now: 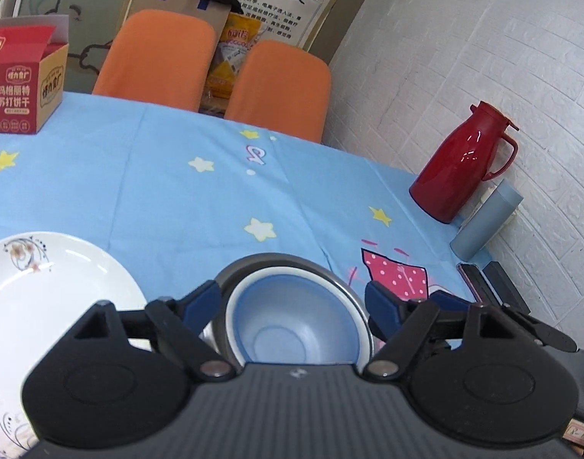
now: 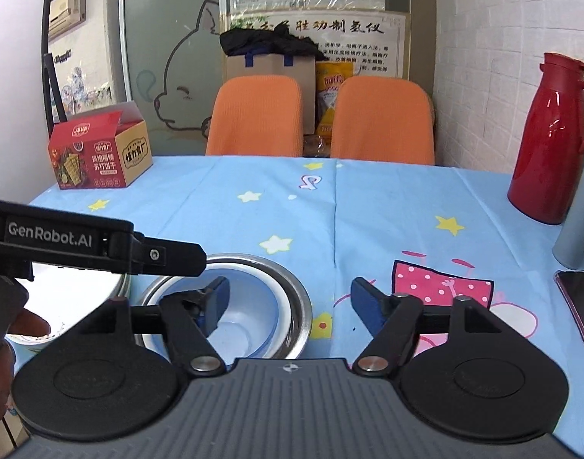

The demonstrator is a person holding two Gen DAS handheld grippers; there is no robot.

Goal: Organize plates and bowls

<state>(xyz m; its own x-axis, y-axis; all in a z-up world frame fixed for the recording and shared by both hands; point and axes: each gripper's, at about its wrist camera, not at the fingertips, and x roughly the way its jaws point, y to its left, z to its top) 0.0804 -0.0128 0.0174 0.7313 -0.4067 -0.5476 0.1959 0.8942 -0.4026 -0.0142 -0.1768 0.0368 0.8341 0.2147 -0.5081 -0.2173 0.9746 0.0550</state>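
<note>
Blue bowl nested inside steel bowl: light, slick; lift by rim. Porcelain plate beside steel bowl: fragile. Left claw and right claw both released, empty.

A red thermos jug stands by the white brick wall, a grey-blue tumbler just beside it. A red cracker box sits across the starred blue tablecloth, before two orange chairs.

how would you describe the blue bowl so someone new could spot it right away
On the blue star-print tablecloth, near the front edge, sits a steel bowl beside a white floral plate. The blue bowl is nested inside the steel one, the only blue dish there.
</note>
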